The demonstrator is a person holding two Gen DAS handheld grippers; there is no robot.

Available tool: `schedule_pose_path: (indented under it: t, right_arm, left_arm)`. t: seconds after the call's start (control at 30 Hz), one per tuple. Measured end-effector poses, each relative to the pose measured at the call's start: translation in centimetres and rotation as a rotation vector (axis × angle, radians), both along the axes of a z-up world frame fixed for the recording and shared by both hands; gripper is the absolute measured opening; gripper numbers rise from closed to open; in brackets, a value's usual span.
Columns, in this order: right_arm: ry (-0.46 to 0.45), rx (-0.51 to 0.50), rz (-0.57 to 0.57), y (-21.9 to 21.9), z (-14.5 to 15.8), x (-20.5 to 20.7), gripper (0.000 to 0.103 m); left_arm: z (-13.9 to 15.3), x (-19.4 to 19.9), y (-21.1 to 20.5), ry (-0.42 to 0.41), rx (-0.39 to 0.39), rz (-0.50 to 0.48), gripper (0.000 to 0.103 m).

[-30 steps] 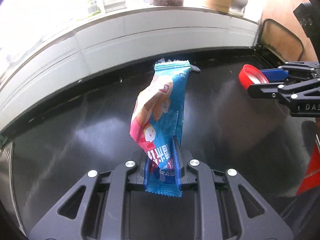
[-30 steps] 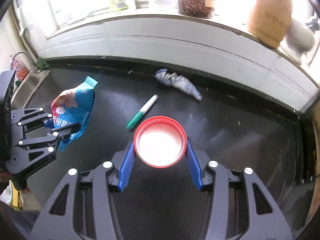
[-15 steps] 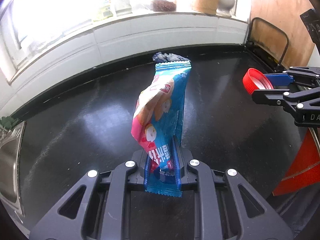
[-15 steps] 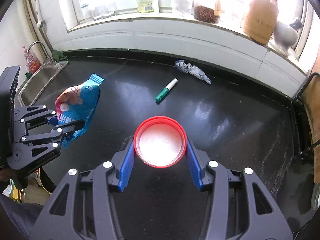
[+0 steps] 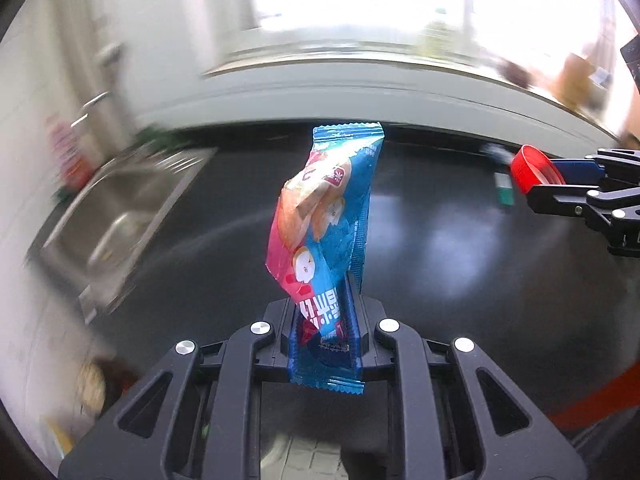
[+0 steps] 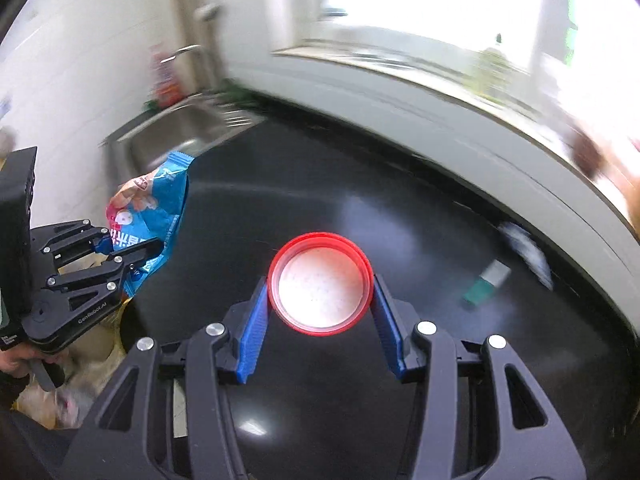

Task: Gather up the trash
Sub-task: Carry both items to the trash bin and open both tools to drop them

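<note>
My left gripper (image 5: pixel 325 312) is shut on a blue and pink snack wrapper (image 5: pixel 326 216) that stands up between its fingers above the black counter; the wrapper also shows in the right wrist view (image 6: pixel 154 208). My right gripper (image 6: pixel 320 308) is shut on a round red lid (image 6: pixel 320 282), white side up; the lid shows in the left wrist view (image 5: pixel 534 170) at the far right. A green and white marker (image 6: pixel 486 282) and a crumpled wrapper (image 6: pixel 524 246) lie on the counter near the back wall.
A steel sink (image 6: pixel 180 132) with a tap is set in the counter's left end. A white tiled ledge (image 6: pixel 440 108) runs along the back under a bright window. A bag with light-coloured contents (image 6: pixel 52 396) sits low beyond the counter's left front edge.
Both grippers have swung left and back from the counter with their loads; the sink has come into view, and the marker and crumpled wrapper now sit far right.
</note>
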State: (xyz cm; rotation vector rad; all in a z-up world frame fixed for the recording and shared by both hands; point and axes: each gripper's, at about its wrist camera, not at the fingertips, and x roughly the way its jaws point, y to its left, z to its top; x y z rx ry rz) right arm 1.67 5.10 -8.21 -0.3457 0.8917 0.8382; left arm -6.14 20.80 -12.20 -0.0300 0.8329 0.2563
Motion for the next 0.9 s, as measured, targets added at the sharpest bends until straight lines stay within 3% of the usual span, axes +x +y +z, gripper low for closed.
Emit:
schedule_pose_path:
  t: [0.23,0.43,0.63,0.9]
  right_arm:
    - [0.104,0.005,0.362,15.1,-2.9,-7.4,0.049]
    - [0.193,-0.038,0.578,24.4,-6.4,-15.2,0.049]
    - [0.220,-0.139,0.696,30.6,-11.0,-20.6,0.049]
    - [0.218,-0.237,0.742,34.4,-15.3,-22.4,0.049]
  left_arm:
    - [-2.1,-10.8,9.4,0.063,-0.015,0.343,0.018]
    - [-6.4,-19.4,15.3,0.140,-0.085,0.573,0.018]
    - [-11.1,-23.7,18.2,0.174,-0.165,0.665,0.018]
    - [-15.7,-24.2,20.2,0.193,-0.234,0.663,0.019]
